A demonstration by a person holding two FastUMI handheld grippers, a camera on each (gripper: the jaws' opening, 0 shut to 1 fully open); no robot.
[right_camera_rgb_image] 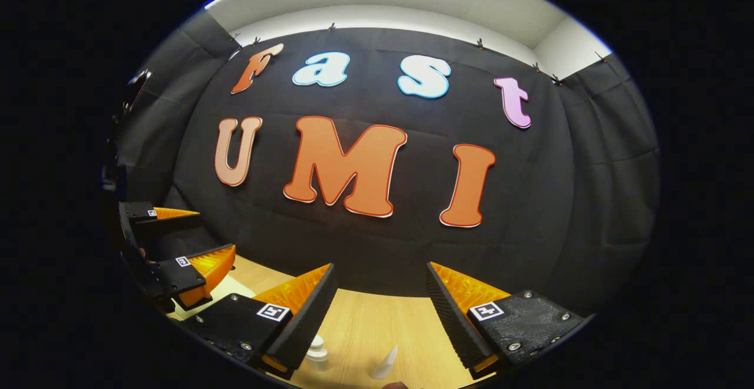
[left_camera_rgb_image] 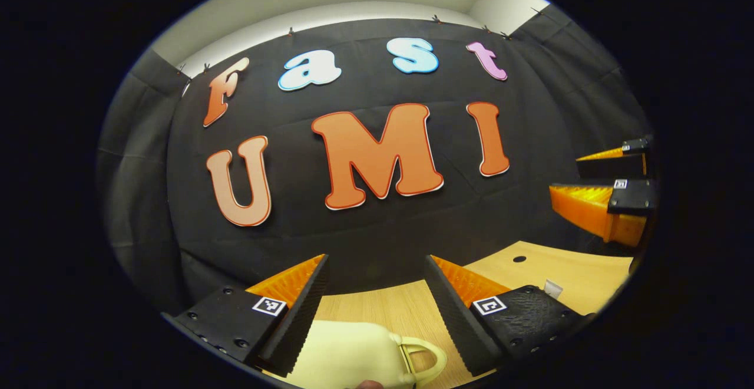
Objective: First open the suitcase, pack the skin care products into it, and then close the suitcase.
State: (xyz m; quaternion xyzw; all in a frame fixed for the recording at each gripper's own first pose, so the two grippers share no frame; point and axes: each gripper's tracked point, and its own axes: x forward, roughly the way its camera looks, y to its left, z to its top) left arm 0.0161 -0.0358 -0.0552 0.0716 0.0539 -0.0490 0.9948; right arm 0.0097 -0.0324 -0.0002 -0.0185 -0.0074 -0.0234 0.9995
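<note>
A cream suitcase (left_camera_rgb_image: 347, 353) with a looped handle (left_camera_rgb_image: 425, 358) lies on the wooden table (left_camera_rgb_image: 377, 312), low in the left gripper view. My left gripper (left_camera_rgb_image: 376, 257) hovers open above it, holding nothing. In the right gripper view, a small white bottle (right_camera_rgb_image: 318, 352) and a white cone-shaped tube (right_camera_rgb_image: 386, 364) stand on the table (right_camera_rgb_image: 371, 318). My right gripper (right_camera_rgb_image: 380, 265) is open and empty above them. Each gripper also appears in the other view: the right one (left_camera_rgb_image: 565, 172) at the far right, the left one (right_camera_rgb_image: 216, 231) at the far left, both open. A pale patch (right_camera_rgb_image: 227, 290) under the left gripper looks like the suitcase.
The black cloth wall (left_camera_rgb_image: 365, 241) closes off the back of the table. A round hole (left_camera_rgb_image: 519, 259) is cut in the tabletop at the right. A small white object (left_camera_rgb_image: 552, 287) stands near my left gripper's right finger.
</note>
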